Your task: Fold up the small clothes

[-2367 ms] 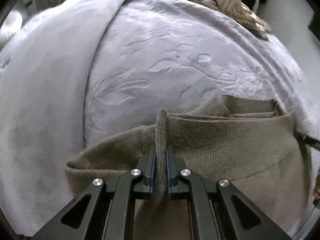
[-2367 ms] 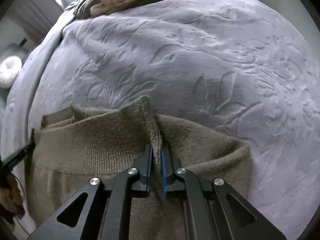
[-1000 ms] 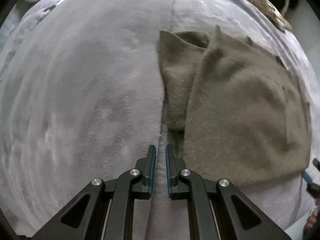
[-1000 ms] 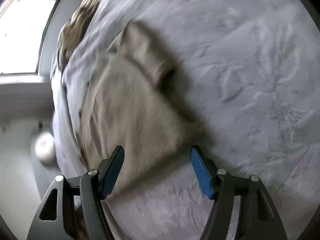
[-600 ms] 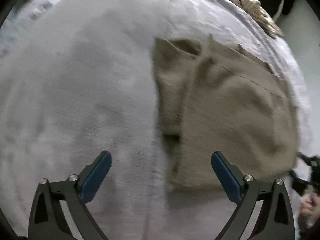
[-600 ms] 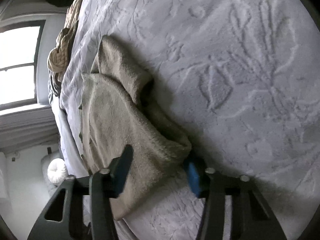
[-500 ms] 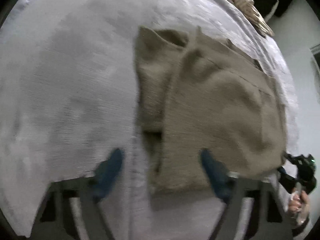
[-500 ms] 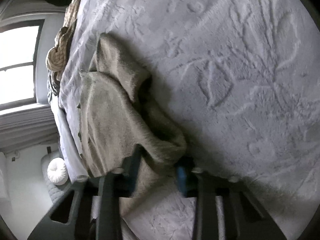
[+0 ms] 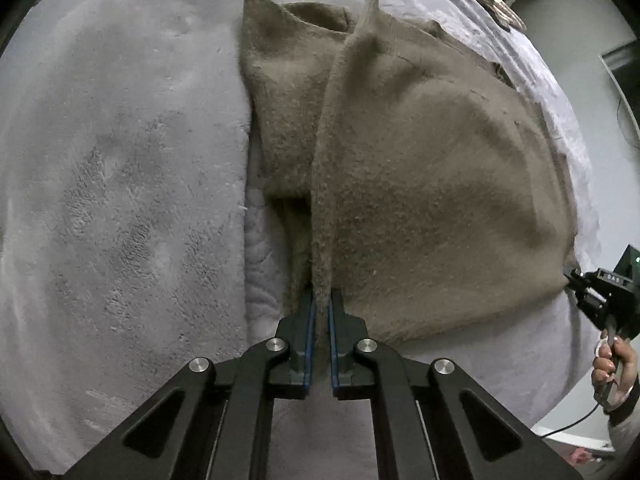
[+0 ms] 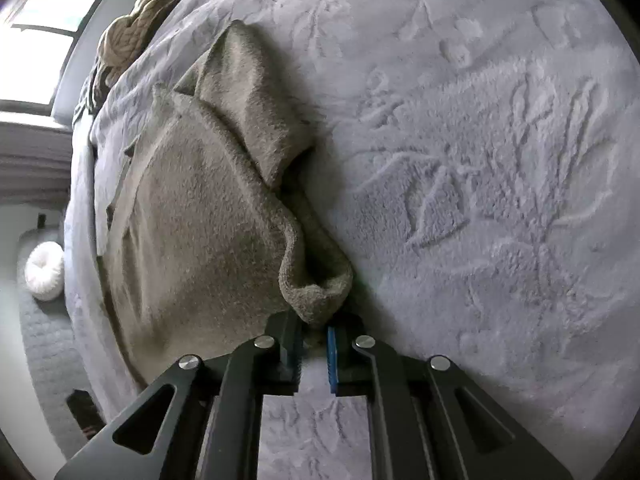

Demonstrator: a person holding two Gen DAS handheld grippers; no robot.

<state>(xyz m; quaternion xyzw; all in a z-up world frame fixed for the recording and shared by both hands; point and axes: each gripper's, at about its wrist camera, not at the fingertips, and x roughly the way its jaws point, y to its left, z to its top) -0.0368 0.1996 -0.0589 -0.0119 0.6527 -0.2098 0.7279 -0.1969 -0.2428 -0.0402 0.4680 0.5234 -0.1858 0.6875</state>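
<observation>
While lying partly folded on the grey blanket [image 9: 120,200], brown knit garment [image 9: 420,184]: long axis running away from both grippers. Left gripper [image 9: 319,312], just closed, clamped on the near left edge; right gripper [image 10: 314,332], just closed, clamped on the near right corner. Both tilted steeply downward, equally near.

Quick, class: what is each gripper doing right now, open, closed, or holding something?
Left gripper: just closed, pinching the near edge of the brown knit garment.
Right gripper: just closed, gripping a bunched corner of the same garment.
</observation>
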